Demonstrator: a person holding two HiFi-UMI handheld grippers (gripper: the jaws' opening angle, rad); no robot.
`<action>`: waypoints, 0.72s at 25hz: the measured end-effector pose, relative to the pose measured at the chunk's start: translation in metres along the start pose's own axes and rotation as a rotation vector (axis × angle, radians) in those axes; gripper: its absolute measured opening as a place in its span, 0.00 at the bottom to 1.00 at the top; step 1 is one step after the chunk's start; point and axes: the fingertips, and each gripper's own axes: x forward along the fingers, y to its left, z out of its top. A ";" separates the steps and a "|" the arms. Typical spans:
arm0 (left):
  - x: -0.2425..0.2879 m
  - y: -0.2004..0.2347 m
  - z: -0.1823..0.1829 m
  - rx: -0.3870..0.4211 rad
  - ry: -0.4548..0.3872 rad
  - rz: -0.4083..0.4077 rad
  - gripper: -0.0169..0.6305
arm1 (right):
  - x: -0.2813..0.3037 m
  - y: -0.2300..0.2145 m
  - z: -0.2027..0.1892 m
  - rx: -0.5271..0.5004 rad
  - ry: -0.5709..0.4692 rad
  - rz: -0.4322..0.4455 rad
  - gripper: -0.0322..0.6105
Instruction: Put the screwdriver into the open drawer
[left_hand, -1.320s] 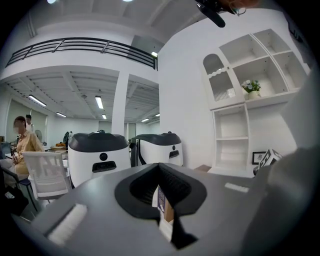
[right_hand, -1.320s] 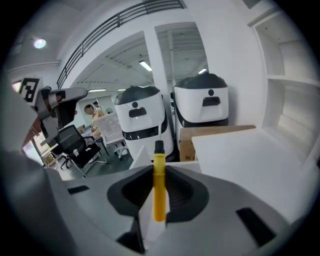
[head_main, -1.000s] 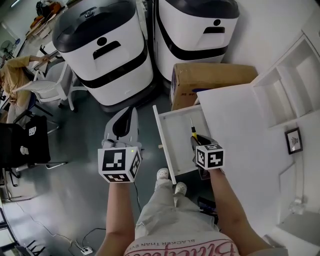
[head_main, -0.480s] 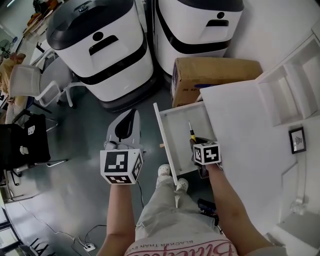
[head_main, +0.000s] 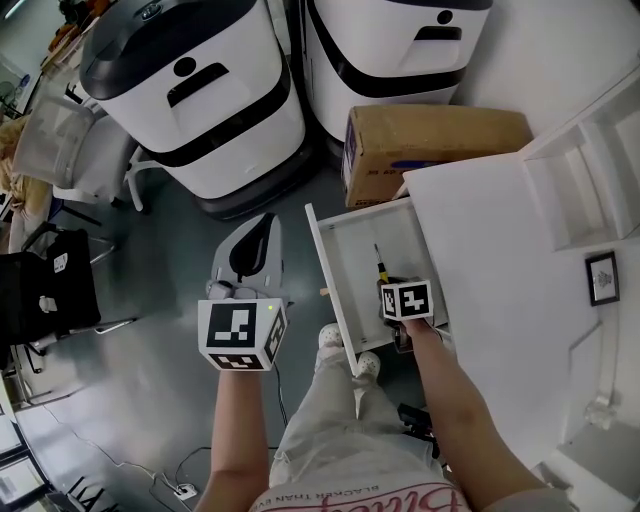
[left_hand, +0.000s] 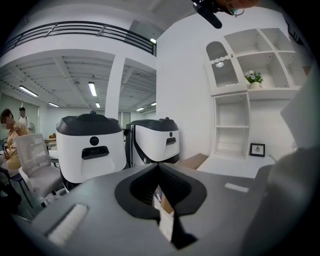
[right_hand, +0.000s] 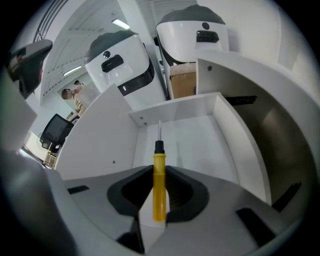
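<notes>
Screwdriver (right_hand: 159, 197): yellow handle, black collar, thin metal shaft. It is clamped by the handle between the jaws of the right gripper (right_hand: 159, 170), with the shaft pointing forward and down into the drawer (right_hand: 195, 132). It sits over the middle of the drawer floor, tip aimed at the far wall; whether the tip touches the floor cannot be told. Drawer: white, shallow, pulled open.

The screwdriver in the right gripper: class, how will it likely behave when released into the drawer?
Probably rigid: the screwdriver juts straight from the right gripper without sagging. Its round, smooth-looking handle may roll on the flat drawer floor; the walls should stop it.
</notes>
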 end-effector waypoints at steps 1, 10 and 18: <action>0.001 0.000 -0.002 -0.001 0.003 -0.003 0.04 | 0.005 -0.001 -0.003 0.005 0.010 -0.003 0.17; 0.011 0.006 -0.027 -0.017 0.048 -0.020 0.04 | 0.038 -0.012 -0.021 0.050 0.089 -0.033 0.17; 0.020 0.011 -0.042 -0.019 0.080 -0.042 0.04 | 0.061 -0.018 -0.039 0.049 0.155 -0.078 0.17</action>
